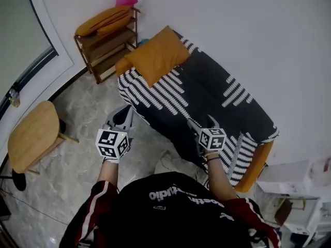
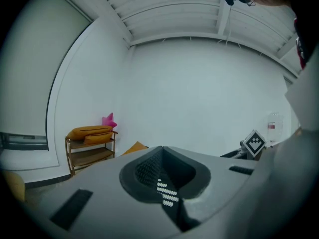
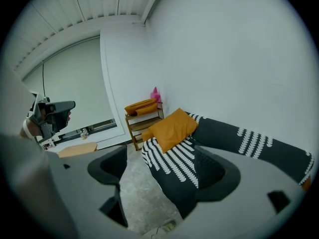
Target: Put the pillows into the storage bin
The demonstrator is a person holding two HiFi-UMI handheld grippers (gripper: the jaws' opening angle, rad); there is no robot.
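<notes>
An orange pillow (image 1: 158, 56) lies untouched at one end of the sofa (image 1: 207, 87); the fetching step looks barely begun. The right gripper (image 1: 202, 122) hovers by the seat, jaws apart and empty, while the left gripper (image 1: 121, 116) is closed on nothing. The next move probably calls for reaching in to pinch the pillow.

You stand on grey marbled floor (image 1: 83, 112). White walls (image 1: 248, 30) ahead and at your left, meeting at corner. Black sofa (image 1: 207, 97) with white patterning runs along wall before you. Wooden shelf rack (image 1: 108, 43) in corner, just beside sofa end. Rounded wooden side table (image 1: 33, 136) at your left, near large window (image 3: 70, 78). White slatted ceiling (image 2: 174, 9). Light even, soft.
</notes>
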